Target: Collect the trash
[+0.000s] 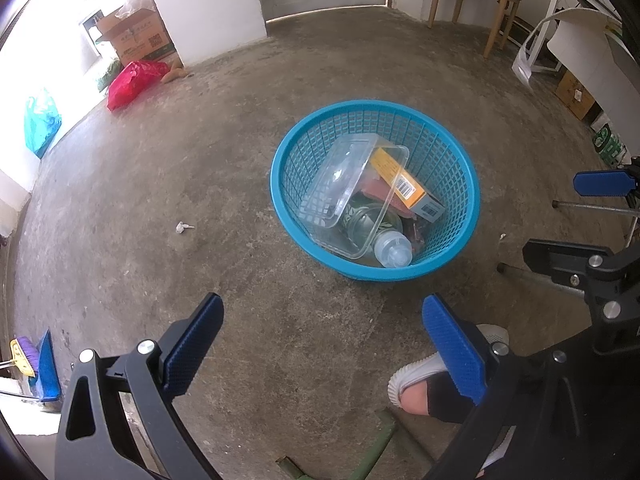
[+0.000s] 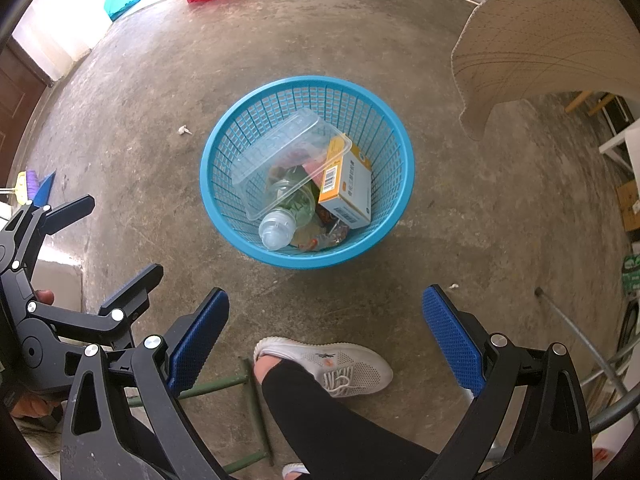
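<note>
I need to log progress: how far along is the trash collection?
Mostly done: the blue plastic basket already holds a clear plastic container, a plastic bottle and an orange cardboard box. Nothing is in hand; the left gripper and right gripper are open. A small white scrap remains on the floor.

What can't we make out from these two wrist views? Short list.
- Bottom of the blue basket: both views, covered by the clear container, bottle and orange box.
- White scrap on the floor: too small to identify in either view.
- Red bag contents: opaque, far, near the glare.
- Small speck near the right gripper: too small.
</note>
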Demonstrator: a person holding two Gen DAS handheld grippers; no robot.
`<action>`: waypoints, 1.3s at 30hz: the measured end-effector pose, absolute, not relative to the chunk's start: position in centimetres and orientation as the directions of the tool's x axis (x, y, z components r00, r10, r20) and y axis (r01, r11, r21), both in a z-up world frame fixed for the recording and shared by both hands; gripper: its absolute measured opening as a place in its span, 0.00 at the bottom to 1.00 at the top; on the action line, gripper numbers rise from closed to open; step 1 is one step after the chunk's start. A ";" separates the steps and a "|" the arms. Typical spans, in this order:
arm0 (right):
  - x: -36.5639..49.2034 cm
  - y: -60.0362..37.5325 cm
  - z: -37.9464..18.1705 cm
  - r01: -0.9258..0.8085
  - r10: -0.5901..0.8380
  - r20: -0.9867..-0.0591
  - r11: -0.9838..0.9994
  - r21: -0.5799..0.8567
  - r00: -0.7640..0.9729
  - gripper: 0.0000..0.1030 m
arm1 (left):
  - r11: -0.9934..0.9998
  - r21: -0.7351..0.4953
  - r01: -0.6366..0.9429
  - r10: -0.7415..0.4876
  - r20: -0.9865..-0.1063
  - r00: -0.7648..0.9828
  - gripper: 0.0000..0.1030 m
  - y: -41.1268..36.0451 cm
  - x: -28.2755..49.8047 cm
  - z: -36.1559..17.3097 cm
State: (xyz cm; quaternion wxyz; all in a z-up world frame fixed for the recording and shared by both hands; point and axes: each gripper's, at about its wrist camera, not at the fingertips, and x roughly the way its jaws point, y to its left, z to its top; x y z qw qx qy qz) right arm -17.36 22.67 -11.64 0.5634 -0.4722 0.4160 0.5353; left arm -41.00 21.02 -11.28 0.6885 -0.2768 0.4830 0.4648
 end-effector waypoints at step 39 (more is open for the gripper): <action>-17.6 22.4 -11.7 -0.996 0.208 -0.975 -0.022 -0.091 0.084 0.92 | 0.423 0.072 -0.903 0.347 -0.934 0.088 0.95 21.2 -40.6 -11.8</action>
